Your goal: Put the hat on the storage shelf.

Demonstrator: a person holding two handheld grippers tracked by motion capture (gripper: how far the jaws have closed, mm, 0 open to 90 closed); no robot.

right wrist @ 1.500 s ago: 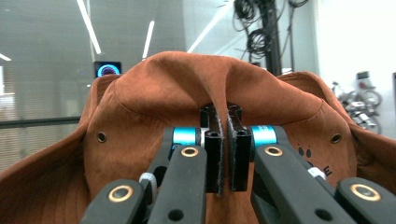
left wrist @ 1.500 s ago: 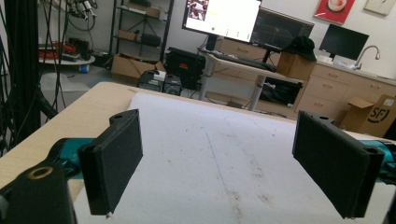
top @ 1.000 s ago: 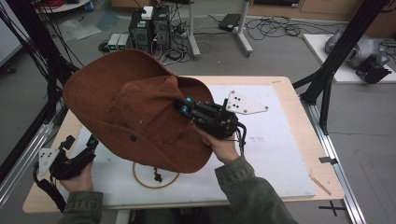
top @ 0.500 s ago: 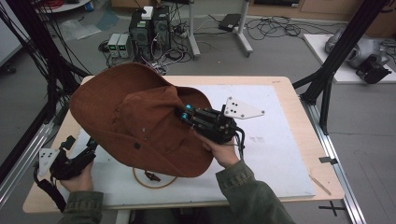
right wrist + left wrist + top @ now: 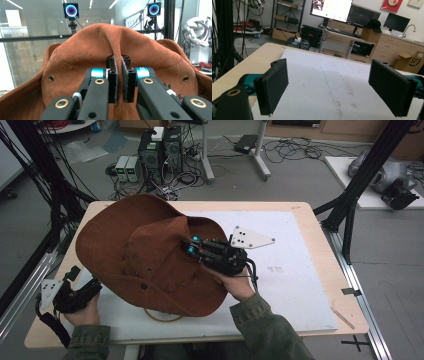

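Big brown hat [image 5: 145, 252] up off surface [image 5: 300, 270], tilted, over left-middle part. Right tool [image 5: 192, 246] pinches fold of hat top; jaws almost closed, cloth squeezed between them [image 5: 119, 75]. Right hand [image 5: 232, 282] under hat brim side. Brown cord loop [image 5: 160, 316] hangs from hat down to white mat. Left tool [image 5: 70, 292] low at near left corner of surface, jaws wide apart [image 5: 329, 92], nothing between them, just white mat [image 5: 324, 82] ahead.
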